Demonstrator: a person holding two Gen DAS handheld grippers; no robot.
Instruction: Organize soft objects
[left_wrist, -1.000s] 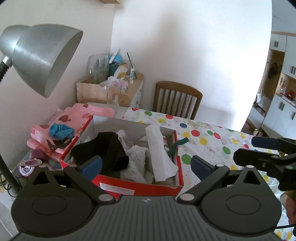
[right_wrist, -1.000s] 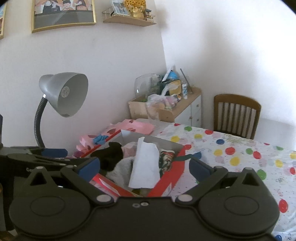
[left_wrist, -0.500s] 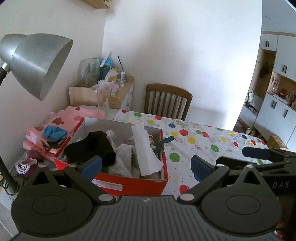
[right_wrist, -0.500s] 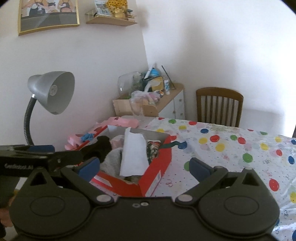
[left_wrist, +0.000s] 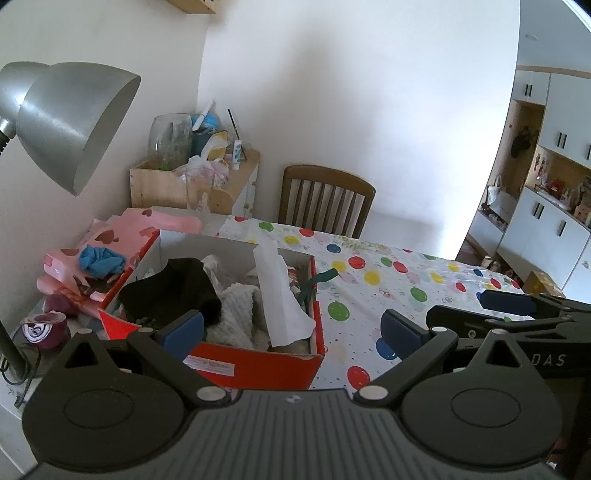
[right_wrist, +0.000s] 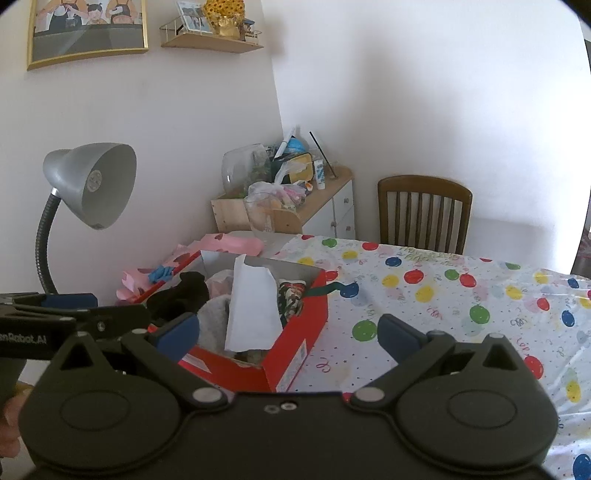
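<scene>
Red cardboard walls frame the shoebox (left_wrist: 258, 365) that sits near the left end of a table covered with a balloon-print cloth (left_wrist: 406, 288), packed with soft things: a black garment (left_wrist: 173, 288) draped over its left side, a white fluffy cloth (left_wrist: 236, 314) beside it, and a white crumpled paper sheet (left_wrist: 280, 295) standing up at the middle. The left gripper (left_wrist: 291, 330) hangs in the air short of the box with its blue-padded tongs spread wide and nothing between them; the right gripper (right_wrist: 288, 332) is likewise spread wide and empty, the box lying at about 11 o'clock from it. Only the left wrist view shows a blue cloth (left_wrist: 101, 260) lying clearly on pink heart-print paper (left_wrist: 147, 225) at 10 o'clock of the box, two purple onion pieces (left_wrist: 46, 328) at the table's left edge, and white cabinets (left_wrist: 546, 229) far off at 3 o'clock. Only the right wrist view shows a gold-framed picture (right_wrist: 88, 33) and a small wall shelf (right_wrist: 212, 42) at 12 o'clock, the whole grey desk lamp (right_wrist: 92, 184) with its bendy neck, and a patterned fabric (right_wrist: 291, 299) tucked in the box's far right corner. Both views take in a wooden chair (left_wrist: 325, 199) at the table's far side and a cluttered wooden cabinet (right_wrist: 295, 199) in the corner.
</scene>
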